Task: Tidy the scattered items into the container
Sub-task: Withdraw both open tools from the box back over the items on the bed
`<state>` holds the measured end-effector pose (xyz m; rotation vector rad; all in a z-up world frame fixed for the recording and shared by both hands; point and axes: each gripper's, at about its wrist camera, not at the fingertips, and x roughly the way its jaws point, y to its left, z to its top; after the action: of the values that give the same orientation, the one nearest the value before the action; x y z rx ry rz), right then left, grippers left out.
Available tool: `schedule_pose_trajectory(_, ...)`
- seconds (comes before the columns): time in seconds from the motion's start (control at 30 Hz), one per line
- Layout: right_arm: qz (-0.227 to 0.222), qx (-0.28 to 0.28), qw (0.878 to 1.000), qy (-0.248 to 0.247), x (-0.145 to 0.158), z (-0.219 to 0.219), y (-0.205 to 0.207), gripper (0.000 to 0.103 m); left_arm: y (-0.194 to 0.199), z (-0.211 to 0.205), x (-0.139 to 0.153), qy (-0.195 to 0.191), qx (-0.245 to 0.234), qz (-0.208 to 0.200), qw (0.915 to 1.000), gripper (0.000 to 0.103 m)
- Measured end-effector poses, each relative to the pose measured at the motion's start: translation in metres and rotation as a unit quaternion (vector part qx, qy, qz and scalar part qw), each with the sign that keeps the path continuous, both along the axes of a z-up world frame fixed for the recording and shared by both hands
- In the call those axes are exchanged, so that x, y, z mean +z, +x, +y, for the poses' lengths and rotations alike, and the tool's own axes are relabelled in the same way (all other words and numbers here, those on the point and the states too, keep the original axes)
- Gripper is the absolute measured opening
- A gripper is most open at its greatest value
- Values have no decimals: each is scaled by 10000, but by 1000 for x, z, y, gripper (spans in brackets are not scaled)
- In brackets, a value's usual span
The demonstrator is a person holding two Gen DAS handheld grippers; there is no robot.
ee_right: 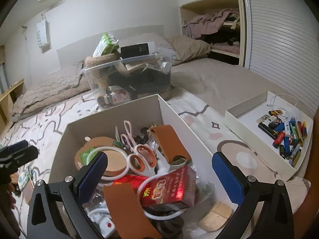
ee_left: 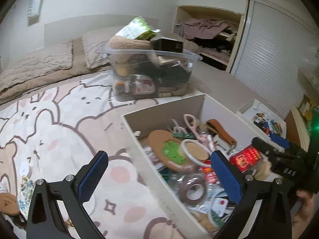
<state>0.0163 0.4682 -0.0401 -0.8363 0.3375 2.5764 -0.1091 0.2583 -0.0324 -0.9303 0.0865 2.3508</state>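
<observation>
A white open box sits on the bed, full of small items: a cork mat, scissors, a brown leather strap and a red packet. My left gripper is open and empty, straddling the box's left wall. My right gripper is open and empty, just above the red packet inside the box; it also shows at the right in the left wrist view. A few small items lie scattered on the blanket at the lower left.
A clear plastic bin, heaped with things, stands further back on the bed. A shallow white tray with several lighters lies to the right. Pillows, a shelf of clothes and a slatted door are behind.
</observation>
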Motion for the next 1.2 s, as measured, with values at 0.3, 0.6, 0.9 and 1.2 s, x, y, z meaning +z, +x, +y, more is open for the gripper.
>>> schedule_pose_trajectory(0.3, 41, 21, 10000, 43, 3, -13, -8, 103, -9, -42, -9, 66, 375, -50, 9993, 103)
schedule_pose_trajectory(0.6, 1, 354, 9991, 242, 5, -42, -24, 103, -17, -97, -14, 122, 848, -6, 9963, 103)
schedule_pose_trajectory(0.9, 65, 812, 9966, 150, 6, -67, -34, 103, -18, -164, -15, 51, 1425, 192, 9896, 103)
schedule_pose_trajectory(1.2, 448, 1213, 9916, -12, 23, -89, -32, 103, -13, -232, -21, 217, 1923, 86, 9811, 103)
